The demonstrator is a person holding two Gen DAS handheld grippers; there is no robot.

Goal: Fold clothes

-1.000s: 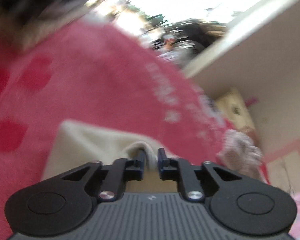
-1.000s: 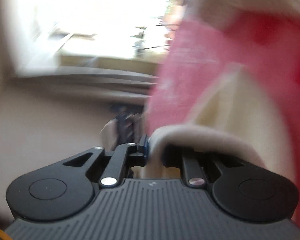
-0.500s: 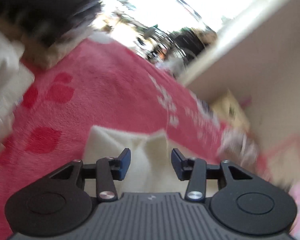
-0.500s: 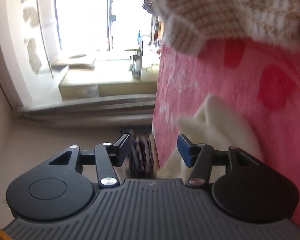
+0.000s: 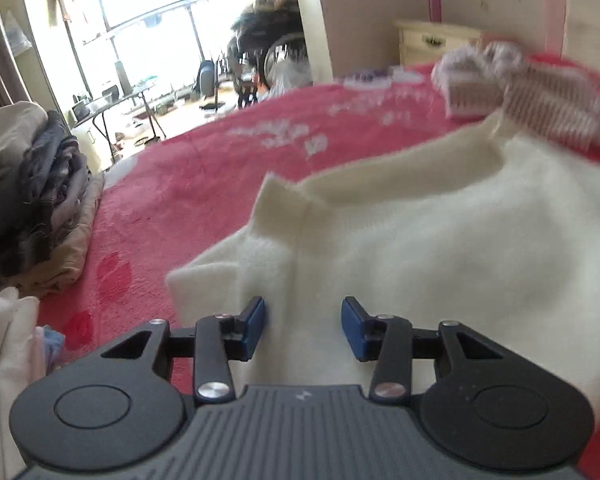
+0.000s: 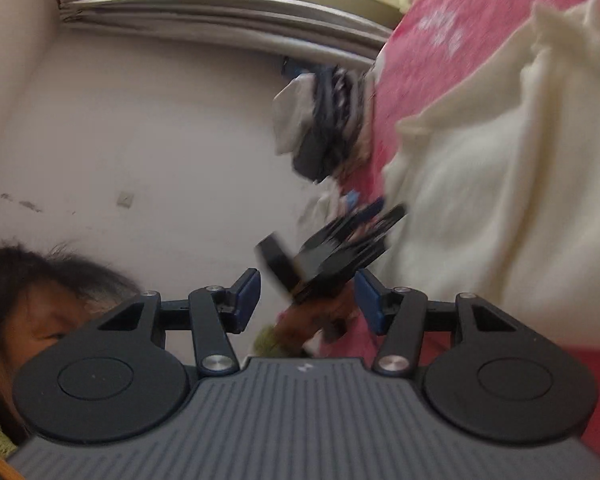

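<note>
A cream knit garment [image 5: 420,240] lies partly folded on a pink blanket [image 5: 188,184]. My left gripper [image 5: 303,320] hovers over the garment's near edge. Its jaws are closing, with a wide gap and no cloth pinched between the blue pads. In the right wrist view the garment [image 6: 500,200] fills the right side. My right gripper [image 6: 307,300] stands open in the air, away from the cloth, with nothing between its fingers. Beyond it the left gripper [image 6: 366,210] shows as a dark blurred shape at the garment's edge.
A stack of folded dark clothes [image 5: 40,200] sits on the blanket at the left, also visible as the clothes stack [image 6: 328,128]. A striped knit piece [image 5: 520,88] lies at the far right. White cloth [image 5: 4,340] is at the near left. A person's head [image 6: 28,280] is low left.
Both grippers were shut on the cream garment a second ago and have let it go and opened. The left view has rolled level; the right gripper has lifted away from the cloth.
</note>
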